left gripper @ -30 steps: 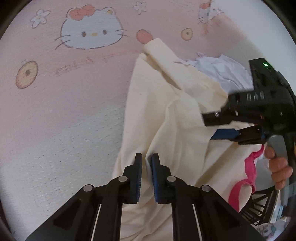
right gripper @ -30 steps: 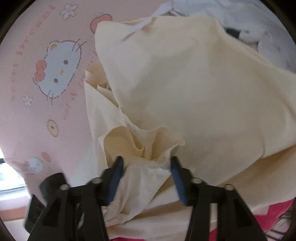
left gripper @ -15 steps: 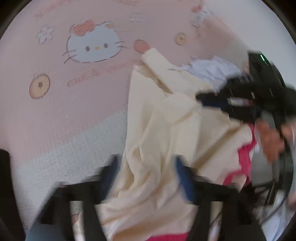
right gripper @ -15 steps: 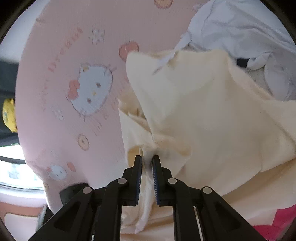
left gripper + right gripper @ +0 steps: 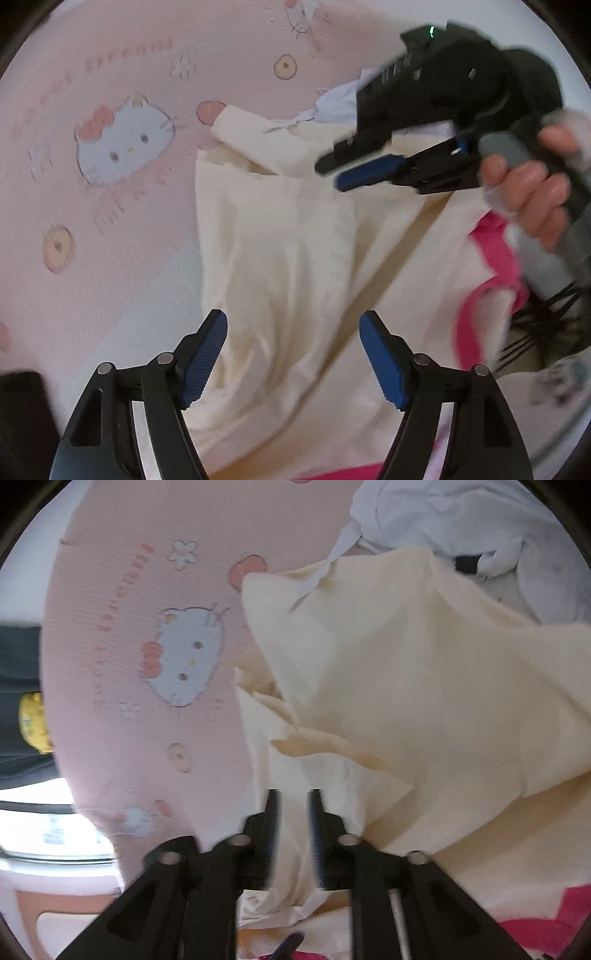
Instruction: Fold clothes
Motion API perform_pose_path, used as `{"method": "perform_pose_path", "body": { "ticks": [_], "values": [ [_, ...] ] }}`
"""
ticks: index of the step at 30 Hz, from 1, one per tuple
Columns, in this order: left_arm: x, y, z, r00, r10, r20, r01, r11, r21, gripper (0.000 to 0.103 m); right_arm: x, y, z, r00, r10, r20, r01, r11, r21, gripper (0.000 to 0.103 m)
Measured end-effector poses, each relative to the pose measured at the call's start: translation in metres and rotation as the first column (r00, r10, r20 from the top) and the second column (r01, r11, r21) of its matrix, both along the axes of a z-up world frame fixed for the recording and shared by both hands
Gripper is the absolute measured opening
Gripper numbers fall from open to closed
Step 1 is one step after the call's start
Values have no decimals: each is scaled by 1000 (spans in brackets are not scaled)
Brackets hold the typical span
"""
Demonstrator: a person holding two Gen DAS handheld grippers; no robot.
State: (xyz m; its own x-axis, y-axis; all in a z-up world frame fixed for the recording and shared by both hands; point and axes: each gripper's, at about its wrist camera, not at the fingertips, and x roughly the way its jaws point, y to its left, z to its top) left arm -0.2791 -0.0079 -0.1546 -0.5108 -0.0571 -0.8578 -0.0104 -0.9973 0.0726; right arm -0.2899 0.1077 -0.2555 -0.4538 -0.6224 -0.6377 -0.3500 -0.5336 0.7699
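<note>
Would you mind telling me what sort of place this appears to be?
Probably a bedroom or child's room at home: a pink cartoon-cat sheet, a heap of clothes including a cream garment, and a white garment.

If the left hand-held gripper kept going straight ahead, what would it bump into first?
Most likely the cream garment. The left hand-held gripper is open and aimed right at that cloth, with nothing else in between, though the depth is hard to judge.

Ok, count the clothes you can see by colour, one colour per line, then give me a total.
Cream garment: 1
White garment: 1
Pink-trimmed garment: 1
Total: 3, though the pile may hide more.
</note>
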Motion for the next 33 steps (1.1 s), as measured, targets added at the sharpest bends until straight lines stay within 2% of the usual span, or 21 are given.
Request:
{"method": "perform_pose_path", "body": {
  "ticks": [1,2,4,8,10,14,18,21,23,26,29,30,31,32,33],
  "values": [
    [1,0,0,1000,6,-11,-6,1000,-10,73,6,3,-3,999,-8,-31,7,999,-34,52],
    [2,-1,1,1000,12,-19,-12,1000,-4,73,12,5,-4,999,-12,-38,10,999,-48,55],
    [5,2,2,999,-3,-32,3,1000,-2,72,26,9,-11,999,-20,-50,16,997,-73,55],
    [12,22,-1,995,-67,-69,58,990,-125,73,48,18,-26,989,-91,-113,73,985,-158,56],
    [14,27,-7,995,-76,-72,64,987,-150,73,50,20,-36,985,-122,-124,93,972,-217,57],
    [13,32,-23,998,-58,-34,52,984,-172,72,39,7,-46,994,-47,-101,28,984,-174,58],
    [19,29,-31,997,-15,-80,-4,971,-239,72,28,-12,-55,995,39,-91,-57,978,-201,58],
    [20,22,-36,997,1,-76,-21,964,-264,71,18,-23,-58,992,82,-101,-101,975,-197,58],
    [20,15,-38,998,10,-57,-24,966,-257,71,10,-30,-60,989,108,-102,-125,975,-182,58],
    [24,9,-40,999,14,-45,-23,976,-216,64,2,-40,-61,986,134,-95,-147,978,-149,58],
    [26,11,-43,999,22,-35,-30,971,-239,64,2,-44,-60,985,132,-109,-145,981,-128,58],
    [27,12,-43,999,26,-34,-34,968,-248,64,4,-44,-61,986,124,-111,-138,982,-131,56],
    [27,13,-42,999,34,-34,-41,968,-249,64,5,-43,-62,988,115,-108,-128,983,-131,48],
    [28,14,-41,999,42,-35,-49,967,-248,64,6,-41,-65,991,101,-88,-111,986,-123,26],
    [28,14,-40,998,50,-35,-57,967,-247,64,8,-38,-71,995,83,-49,-88,990,-113,12]
  ]
}}
